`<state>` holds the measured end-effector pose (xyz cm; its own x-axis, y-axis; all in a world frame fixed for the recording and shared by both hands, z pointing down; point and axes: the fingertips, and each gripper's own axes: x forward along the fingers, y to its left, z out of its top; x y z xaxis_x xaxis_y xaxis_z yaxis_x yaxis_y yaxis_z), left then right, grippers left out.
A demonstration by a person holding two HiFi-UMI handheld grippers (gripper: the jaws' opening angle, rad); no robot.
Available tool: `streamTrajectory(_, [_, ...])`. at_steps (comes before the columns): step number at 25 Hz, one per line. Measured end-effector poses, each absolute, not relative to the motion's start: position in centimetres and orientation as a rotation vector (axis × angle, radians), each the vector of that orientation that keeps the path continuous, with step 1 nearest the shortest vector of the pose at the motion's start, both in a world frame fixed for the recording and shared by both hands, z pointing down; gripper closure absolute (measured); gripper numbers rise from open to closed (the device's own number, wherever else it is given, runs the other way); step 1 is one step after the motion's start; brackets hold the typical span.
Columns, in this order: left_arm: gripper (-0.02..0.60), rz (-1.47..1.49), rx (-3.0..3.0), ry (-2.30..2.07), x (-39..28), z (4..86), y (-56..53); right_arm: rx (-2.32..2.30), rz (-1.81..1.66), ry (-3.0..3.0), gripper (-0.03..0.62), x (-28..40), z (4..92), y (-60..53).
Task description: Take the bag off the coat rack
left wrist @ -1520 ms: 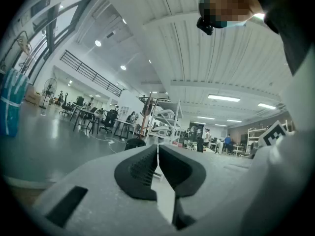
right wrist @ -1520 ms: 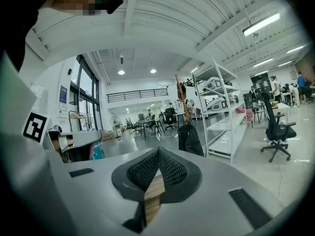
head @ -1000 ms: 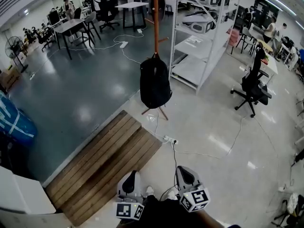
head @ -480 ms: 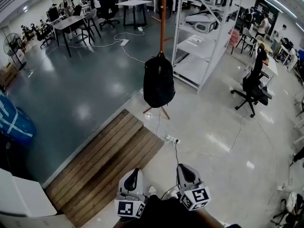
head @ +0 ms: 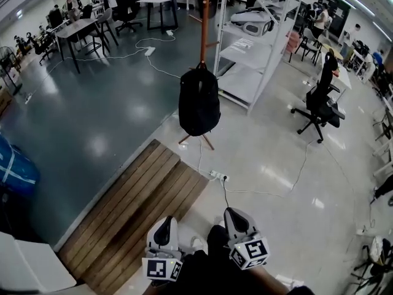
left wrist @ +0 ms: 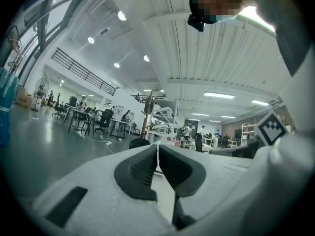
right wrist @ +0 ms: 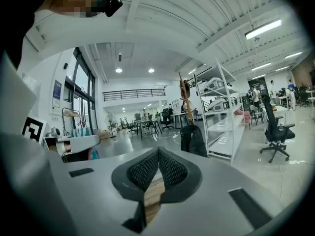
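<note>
Head view: nothing of the task done yet, judging by how things hang. Black bag [head: 199,103] on the coat rack [head: 204,23], hung by its top from a peg, at 12 o'clock and well apart from both tools. Low at 6 o'clock, the left gripper [head: 166,225], jaws pressed together with nothing between them. Just beside it toward 5 o'clock, the right gripper [head: 236,217], likewise closed and empty. Between tools and rack only floor: a wooden platform [head: 141,201] toward 9 o'clock and a power strip [head: 218,176] with its cable near the rack's feet.

Seen along the left jaws, bag small and far at about 11 o'clock of the tips; along the right jaws, at about 1 o'clock.

Probably all still to do: close the gap, open a jaw pair, take the top loop or strap, lift it off the peg, bring it clear.
</note>
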<state>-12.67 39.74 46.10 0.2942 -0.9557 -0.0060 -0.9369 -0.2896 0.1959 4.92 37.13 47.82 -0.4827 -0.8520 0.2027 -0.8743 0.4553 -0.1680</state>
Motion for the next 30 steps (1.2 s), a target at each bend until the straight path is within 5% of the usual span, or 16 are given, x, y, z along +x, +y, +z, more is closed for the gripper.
streamTrajectory(14, [0.557, -0.145, 2.367, -1.779, -13.1, 47.7, 31.2, 1.495, 0.419, -2.645, 0.582, 3.1, 49.4, 27.8])
streamTrajectory(30, [0.557, -0.092, 2.299, -1.817, -10.0, 47.6, 9.5, 1.407, 0.49, -2.673, 0.583, 5.6, 49.8, 5.9])
